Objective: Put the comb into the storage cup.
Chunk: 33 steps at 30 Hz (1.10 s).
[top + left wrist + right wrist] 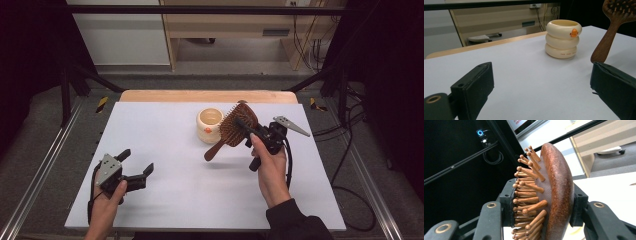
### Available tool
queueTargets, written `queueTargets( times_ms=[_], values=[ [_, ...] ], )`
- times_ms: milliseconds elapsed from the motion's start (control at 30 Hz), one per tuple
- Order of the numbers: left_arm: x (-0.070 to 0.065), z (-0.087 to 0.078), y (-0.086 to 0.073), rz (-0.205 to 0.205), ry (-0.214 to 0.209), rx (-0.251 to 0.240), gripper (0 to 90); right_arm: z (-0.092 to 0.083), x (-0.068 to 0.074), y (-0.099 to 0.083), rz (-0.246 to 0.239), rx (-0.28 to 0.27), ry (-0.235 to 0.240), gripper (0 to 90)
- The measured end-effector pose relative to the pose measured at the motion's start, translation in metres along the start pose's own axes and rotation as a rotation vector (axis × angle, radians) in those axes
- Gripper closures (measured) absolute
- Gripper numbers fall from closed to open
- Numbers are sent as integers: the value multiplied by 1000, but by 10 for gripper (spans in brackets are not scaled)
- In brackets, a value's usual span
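high view | hairbrush [238,126] clamped in right tongs [251,131] | above table [165,150]

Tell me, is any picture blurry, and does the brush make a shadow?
High view: a bit soft, and the hairbrush casts a faint shadow on the white table. Left gripper view: the cup is sharp, the near black jaws blurred. Right gripper view: the bristles are sharp, the background dark.

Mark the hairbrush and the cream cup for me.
hairbrush [239,127], high view, on the bristled head.
cream cup [563,39], left gripper view, on its middle ring.
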<state>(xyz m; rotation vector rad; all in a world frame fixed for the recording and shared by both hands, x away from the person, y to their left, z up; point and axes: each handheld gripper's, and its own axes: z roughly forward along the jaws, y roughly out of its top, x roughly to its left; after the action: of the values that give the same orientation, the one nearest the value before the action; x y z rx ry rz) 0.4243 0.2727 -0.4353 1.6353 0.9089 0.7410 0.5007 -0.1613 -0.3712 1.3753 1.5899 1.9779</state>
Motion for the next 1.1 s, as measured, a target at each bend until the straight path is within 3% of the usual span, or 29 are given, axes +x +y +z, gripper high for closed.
queueTargets(
  times_ms=[133, 300, 767, 1100],
  values=[
    [6, -9, -5, -4, 17, -8, 52, 0, -5, 9, -3, 0, -19, 514],
    [11, -10, -9, -20, 69, -9, 53, -1, -5, 22, -22, 9, -43, 514],
    [15, -10, -12, -19, 87, -13, 53, -8, -4, 56, -61, 15, -83, 513],
    [17, -10, -12, -13, 93, -15, 53, -9, -7, 84, -76, -14, -103, 513]
  ],
)
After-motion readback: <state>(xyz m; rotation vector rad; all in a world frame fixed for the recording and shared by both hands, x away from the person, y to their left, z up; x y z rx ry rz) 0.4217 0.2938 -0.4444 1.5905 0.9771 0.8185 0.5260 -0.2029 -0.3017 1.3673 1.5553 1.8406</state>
